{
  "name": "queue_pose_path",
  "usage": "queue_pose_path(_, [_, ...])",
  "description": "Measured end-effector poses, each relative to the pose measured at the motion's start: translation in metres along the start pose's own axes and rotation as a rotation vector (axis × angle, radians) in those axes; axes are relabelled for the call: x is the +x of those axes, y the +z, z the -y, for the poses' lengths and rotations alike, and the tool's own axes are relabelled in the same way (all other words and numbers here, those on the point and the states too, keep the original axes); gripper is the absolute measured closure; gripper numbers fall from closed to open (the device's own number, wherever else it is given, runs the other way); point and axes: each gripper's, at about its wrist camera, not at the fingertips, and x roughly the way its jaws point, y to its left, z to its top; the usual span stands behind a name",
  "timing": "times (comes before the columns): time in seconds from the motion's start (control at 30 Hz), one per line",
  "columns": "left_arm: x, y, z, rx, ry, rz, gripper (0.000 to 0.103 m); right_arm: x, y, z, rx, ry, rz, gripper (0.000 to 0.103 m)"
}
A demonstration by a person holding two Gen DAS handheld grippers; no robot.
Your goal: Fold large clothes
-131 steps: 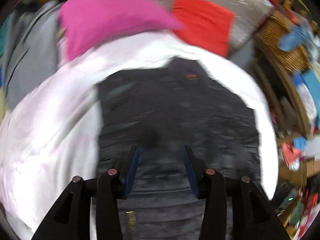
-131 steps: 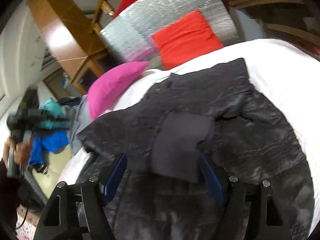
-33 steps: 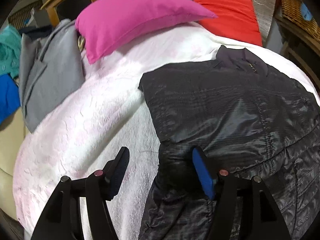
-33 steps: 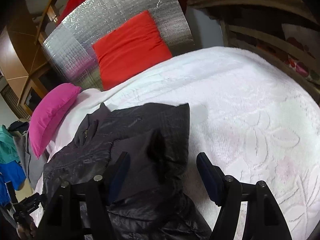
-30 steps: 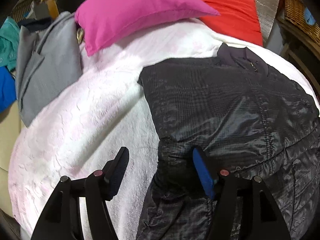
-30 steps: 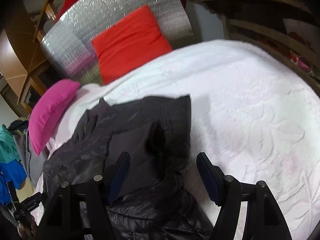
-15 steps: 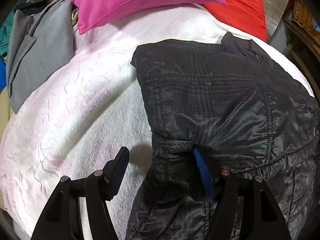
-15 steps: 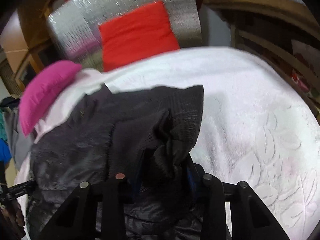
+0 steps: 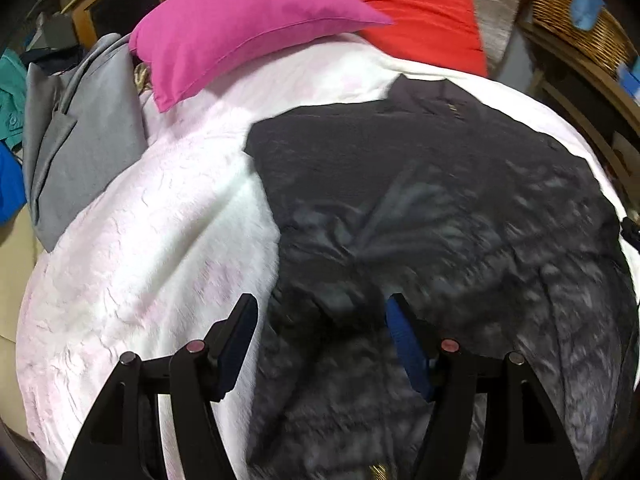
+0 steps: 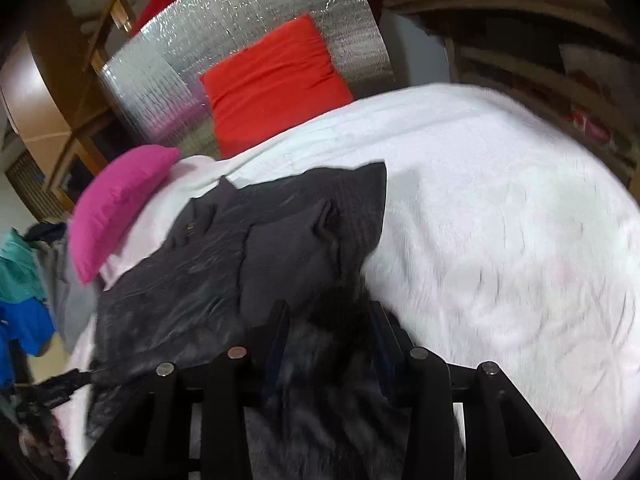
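The shiny black quilted jacket (image 9: 440, 208) lay on the white textured bedspread (image 9: 152, 240). The left gripper (image 9: 320, 320) hovered at its 7 o'clock edge, fingers spread; the right gripper (image 10: 328, 332) pinched its 4 o'clock edge.

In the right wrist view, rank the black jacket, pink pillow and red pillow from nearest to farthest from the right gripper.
1. black jacket: between the fingers of the right gripper, on the white bedspread.
2. pink pillow: farther back, to the left.
3. red pillow: farthest, against the silver headboard.
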Motion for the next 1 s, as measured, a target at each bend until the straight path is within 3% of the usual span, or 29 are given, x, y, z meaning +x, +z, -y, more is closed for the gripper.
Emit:
queue_pose_path(0.17, [-0.009,-0.021,0.025,0.022,-0.022,-0.018,0.035,-0.018,-0.032,-0.005,0.060,0.128,-0.026,0.061])
queue_pose_path(0.33, [-0.022,-0.034,0.036,-0.017,-0.035,-0.076,0.035,-0.004,-0.033,-0.024,0.126,0.168,-0.099,0.061])
queue_pose_path(0.47, [-0.060,-0.034,0.034,-0.026,0.010,-0.011,0.035,-0.019,-0.022,-0.023,0.205,0.196,-0.075,0.061])
queue_pose_path(0.6, [-0.076,-0.039,0.024,-0.014,0.078,0.015,0.029,-0.042,-0.027,-0.017,0.199,0.236,-0.062,0.061])
queue_pose_path(0.67, [-0.070,-0.040,0.015,-0.062,0.052,-0.004,0.029,-0.042,-0.030,-0.005,0.230,0.260,-0.072,0.061])
queue_pose_path(0.83, [-0.035,-0.036,-0.001,-0.226,-0.102,-0.089,0.029,-0.016,-0.034,0.012,0.347,0.354,-0.111,0.061])
queue_pose_path(1.0, [-0.009,-0.024,0.000,-0.328,-0.146,-0.096,0.029,0.027,-0.026,0.006,0.420,0.423,-0.135,0.061])
